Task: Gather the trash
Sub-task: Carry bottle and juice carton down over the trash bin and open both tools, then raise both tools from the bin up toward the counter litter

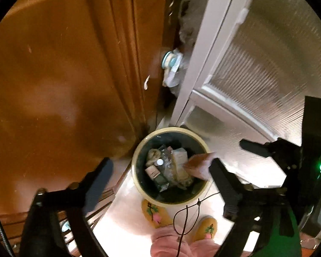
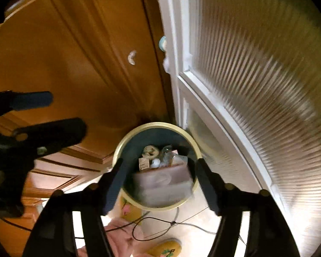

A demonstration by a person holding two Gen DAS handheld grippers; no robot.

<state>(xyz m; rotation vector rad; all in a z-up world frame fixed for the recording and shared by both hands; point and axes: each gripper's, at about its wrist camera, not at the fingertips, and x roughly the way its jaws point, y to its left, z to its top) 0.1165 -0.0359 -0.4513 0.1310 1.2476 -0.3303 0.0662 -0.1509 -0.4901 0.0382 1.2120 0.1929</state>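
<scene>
Right hand-held gripper (image 2: 159, 184) hangs spread apart over the bin (image 2: 126, 141), a blurry, light-looking carton (image 2: 162, 180) at 6 o'clock inside, probably crushable, so grab its edges.

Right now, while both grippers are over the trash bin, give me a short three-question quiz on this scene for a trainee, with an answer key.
1. True or false: the round cream-rimmed trash bin is empty.
2. Multiple choice: the bin stands between A) a brown wooden cabinet and a white ribbed-glass door; B) two chairs; C) a sink and a stove.
3. Fill in: the blurred pink and clear package is over the bin, between the fingers of the ____ gripper.

Key: 1 false, it holds wrappers and small boxes; 2 A; 3 right. The left gripper is open with nothing in it.
</scene>
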